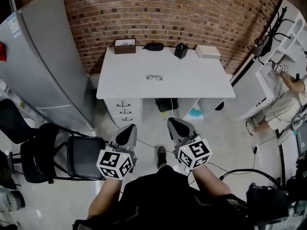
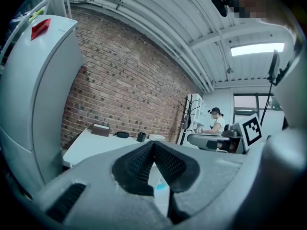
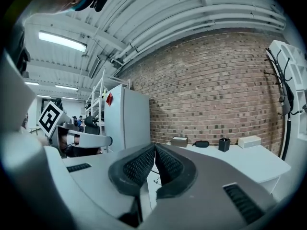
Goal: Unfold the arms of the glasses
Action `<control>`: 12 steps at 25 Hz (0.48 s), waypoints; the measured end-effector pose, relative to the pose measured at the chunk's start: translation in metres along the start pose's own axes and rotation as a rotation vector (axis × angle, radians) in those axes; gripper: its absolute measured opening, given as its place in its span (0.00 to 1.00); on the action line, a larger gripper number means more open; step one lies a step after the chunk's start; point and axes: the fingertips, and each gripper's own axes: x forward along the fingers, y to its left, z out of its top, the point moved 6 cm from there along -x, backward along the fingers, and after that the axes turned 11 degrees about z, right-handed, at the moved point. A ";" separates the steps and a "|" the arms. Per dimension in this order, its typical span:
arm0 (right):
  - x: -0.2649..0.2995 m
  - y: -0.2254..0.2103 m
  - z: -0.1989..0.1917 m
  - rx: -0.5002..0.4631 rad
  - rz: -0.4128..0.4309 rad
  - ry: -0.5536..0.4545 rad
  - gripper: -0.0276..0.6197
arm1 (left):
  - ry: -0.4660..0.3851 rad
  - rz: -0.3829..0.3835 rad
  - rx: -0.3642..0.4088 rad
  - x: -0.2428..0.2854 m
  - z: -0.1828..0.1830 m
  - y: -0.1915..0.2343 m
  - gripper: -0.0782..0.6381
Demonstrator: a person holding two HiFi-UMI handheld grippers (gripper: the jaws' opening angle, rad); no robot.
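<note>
Left gripper [image 1: 126, 134] and right gripper [image 1: 178, 128] closed and empty; glasses [image 1: 154, 77] on the table [image 1: 201, 83].
Both grippers are at lower centre of the head view, over the floor, well short of the table edge. Jaws on each meet tip to tip, nothing between. Glasses lie alone near the tabletop's middle, upper centre of frame, well apart from the boxes along the brick wall [image 1: 158, 13].

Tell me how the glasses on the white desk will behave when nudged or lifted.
The glasses look thin-rimmed and small, so probably very light and easily bent or scratched. On the smooth white desk they would likely slide rather than stay put when pushed. They lie low and flat, so rolling or tipping seems unlikely.
</note>
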 end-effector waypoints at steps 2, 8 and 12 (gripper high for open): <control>0.009 -0.016 0.003 -0.008 0.011 -0.003 0.06 | 0.002 0.017 -0.002 0.014 0.003 0.001 0.12; 0.035 -0.075 -0.001 0.019 0.028 0.009 0.06 | 0.000 0.046 0.005 0.064 0.017 -0.002 0.12; 0.047 -0.114 -0.001 0.045 0.037 0.013 0.06 | 0.034 0.072 0.004 0.103 0.017 -0.003 0.12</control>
